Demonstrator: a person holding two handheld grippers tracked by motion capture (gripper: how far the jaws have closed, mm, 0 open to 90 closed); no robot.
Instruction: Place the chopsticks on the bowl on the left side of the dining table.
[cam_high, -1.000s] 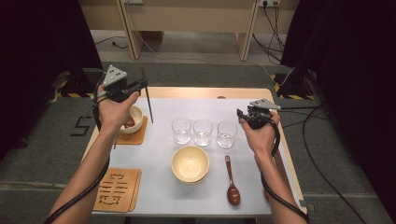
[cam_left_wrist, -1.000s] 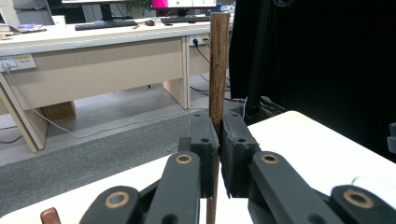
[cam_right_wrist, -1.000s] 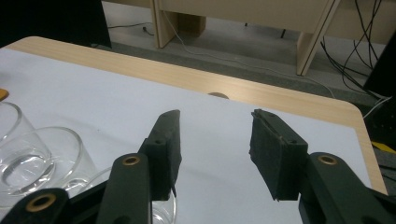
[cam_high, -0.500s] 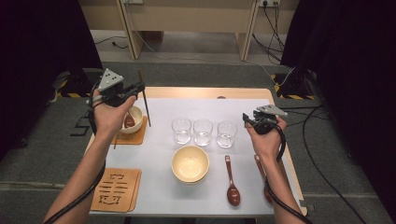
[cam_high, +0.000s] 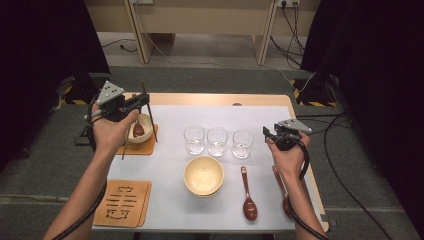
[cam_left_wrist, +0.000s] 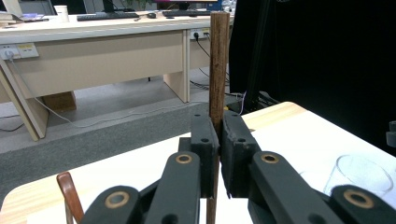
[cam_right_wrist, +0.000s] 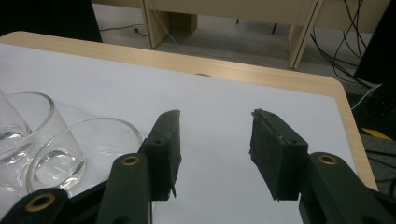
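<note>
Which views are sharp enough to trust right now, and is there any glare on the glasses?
High view: soft and grainy, dark curtains at both sides, glasses free of strong glare. Left gripper view: jaws and the chopstick sharp, desks behind softer. Right gripper view: pads crisp, nearest glass slightly blurred with small highlights.

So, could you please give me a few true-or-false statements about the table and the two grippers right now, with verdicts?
1. The left gripper is clamped on a dark wooden stick. True.
2. The right gripper holds a glass. False: its jaws stand open with nothing between them, and the glasses lie to their left in the right gripper view.
3. Three clear glasses stand in a row behind the cream bowl. True.
4. The cream bowl sits on the patterned wooden coaster. False: it sits on the white mat, and that coaster is bare.
5. A dark red spoon lies to the right of the cream bowl. True.
</note>
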